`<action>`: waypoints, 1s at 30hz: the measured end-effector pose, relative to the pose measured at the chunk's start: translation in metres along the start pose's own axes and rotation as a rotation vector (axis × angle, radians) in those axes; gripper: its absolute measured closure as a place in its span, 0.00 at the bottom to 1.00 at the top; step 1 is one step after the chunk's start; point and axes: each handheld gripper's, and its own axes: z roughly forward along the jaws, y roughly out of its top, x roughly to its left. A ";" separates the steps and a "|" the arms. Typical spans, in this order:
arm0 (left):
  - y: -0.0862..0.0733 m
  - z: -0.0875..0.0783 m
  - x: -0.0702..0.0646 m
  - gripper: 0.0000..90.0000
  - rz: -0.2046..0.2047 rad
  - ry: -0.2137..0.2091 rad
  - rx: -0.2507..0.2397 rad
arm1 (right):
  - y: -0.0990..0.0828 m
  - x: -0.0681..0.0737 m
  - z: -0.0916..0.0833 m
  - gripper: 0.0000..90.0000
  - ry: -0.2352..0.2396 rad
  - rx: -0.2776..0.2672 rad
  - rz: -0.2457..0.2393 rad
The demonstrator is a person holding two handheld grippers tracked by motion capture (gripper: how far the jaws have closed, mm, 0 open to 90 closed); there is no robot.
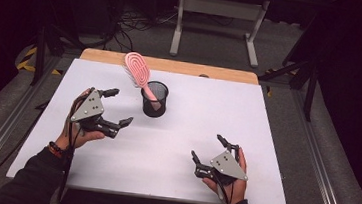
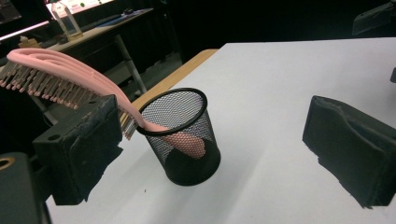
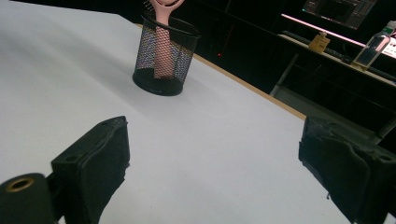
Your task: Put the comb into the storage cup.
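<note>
A pink hairbrush (image 1: pixel 138 71) stands handle-down in a black mesh cup (image 1: pixel 154 100) on the white table (image 1: pixel 176 131), its head leaning back and left over the rim. The brush (image 2: pixel 70 74) and the cup (image 2: pixel 184 140) appear close ahead in the left gripper view. My left gripper (image 1: pixel 117 107) hovers just left of the cup, open, nothing between its jaws. My right gripper (image 1: pixel 209 147) rests near the front right of the table, open and empty. From there the cup (image 3: pixel 164 60) with the brush handle (image 3: pixel 161 51) lies farther off.
A wooden strip (image 1: pixel 172 66) runs along the table's far edge. Beyond it stands a white table frame (image 1: pixel 217 20) on a dark floor with cables. Bottles and a lit monitor sit on a bench (image 3: pixel 364 51) in the background.
</note>
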 end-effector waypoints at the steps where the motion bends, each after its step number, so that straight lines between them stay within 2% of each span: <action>1: 0.000 0.000 -0.001 0.06 0.001 -0.002 -0.001 | 0.000 0.000 0.000 0.10 0.000 -0.001 -0.001; 12: 0.002 -0.008 -0.012 0.06 0.031 -0.036 -0.006 | 0.001 -0.001 -0.001 0.10 -0.004 -0.007 -0.005; 30: -0.002 -0.018 -0.023 0.06 0.057 -0.047 -0.007 | 0.002 0.000 -0.002 0.10 -0.004 -0.011 -0.010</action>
